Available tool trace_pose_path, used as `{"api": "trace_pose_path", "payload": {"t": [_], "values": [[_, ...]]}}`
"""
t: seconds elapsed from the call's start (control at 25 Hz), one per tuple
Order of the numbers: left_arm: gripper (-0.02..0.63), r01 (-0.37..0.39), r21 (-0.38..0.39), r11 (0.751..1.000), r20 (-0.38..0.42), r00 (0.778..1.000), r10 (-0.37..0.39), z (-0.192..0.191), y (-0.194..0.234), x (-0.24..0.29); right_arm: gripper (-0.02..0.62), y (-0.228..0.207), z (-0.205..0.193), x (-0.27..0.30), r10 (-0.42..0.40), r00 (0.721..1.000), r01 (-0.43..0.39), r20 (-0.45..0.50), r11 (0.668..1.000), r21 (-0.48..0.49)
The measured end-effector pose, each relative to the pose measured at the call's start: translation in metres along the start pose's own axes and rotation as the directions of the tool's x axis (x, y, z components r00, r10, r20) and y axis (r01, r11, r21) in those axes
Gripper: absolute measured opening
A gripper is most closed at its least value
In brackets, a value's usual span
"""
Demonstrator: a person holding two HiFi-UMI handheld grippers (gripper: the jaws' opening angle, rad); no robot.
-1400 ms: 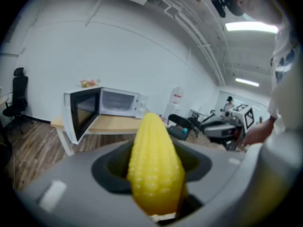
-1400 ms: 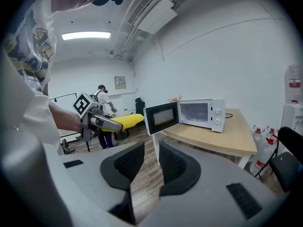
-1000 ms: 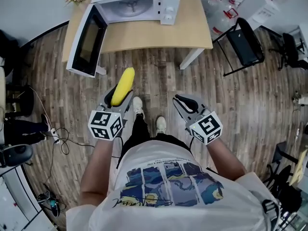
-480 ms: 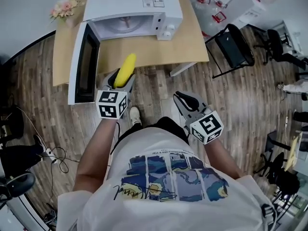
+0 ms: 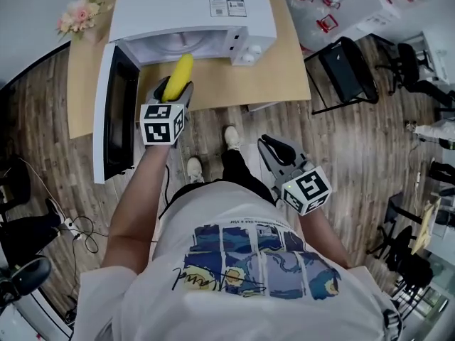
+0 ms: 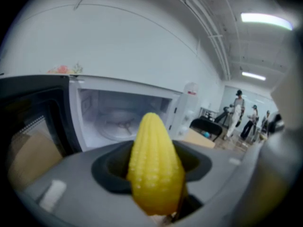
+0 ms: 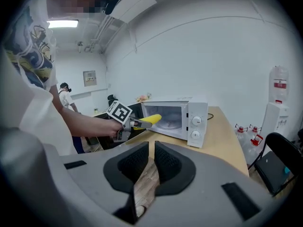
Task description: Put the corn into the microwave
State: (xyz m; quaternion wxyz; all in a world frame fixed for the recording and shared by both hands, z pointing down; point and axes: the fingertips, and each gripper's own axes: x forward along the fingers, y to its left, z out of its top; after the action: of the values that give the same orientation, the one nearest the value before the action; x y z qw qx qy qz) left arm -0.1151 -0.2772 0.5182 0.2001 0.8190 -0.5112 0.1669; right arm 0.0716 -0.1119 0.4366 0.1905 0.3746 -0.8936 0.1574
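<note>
— Where does each view sit?
— Head view looks steeply down over the white boxy microwave [image 5: 192, 9]. Left gripper view faces into it, close.
— The right?
— Farther back, facing the same open front.

The corn [image 6: 154, 169] looks glossy and bumpy, the tabletop [image 5: 283, 69] smooth pale wood.

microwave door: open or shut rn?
Open. The microwave's door is swung out to its left side, and the left gripper view looks straight into the cavity at the turntable.
</note>
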Motion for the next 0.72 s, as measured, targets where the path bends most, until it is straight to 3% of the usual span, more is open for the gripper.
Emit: {"api": "trace_pose_path", "payload": {"t": [0.4,0.72], "values": [[0.255,-0.114,0.028,0.993,-0.063,0.991,0.116,0.019,0.037,0.094,0.038,-0.098,0.019,0.025,0.097,0.994,-0.098,-0.054,0.995,-0.019],[0.255,-0.176,0.049,0.983,-0.095,0.979,0.18,0.02,0.053,0.154,0.038,-0.149,0.017,0.034,0.141,0.986,-0.144,-0.094,0.989,-0.02]]}}
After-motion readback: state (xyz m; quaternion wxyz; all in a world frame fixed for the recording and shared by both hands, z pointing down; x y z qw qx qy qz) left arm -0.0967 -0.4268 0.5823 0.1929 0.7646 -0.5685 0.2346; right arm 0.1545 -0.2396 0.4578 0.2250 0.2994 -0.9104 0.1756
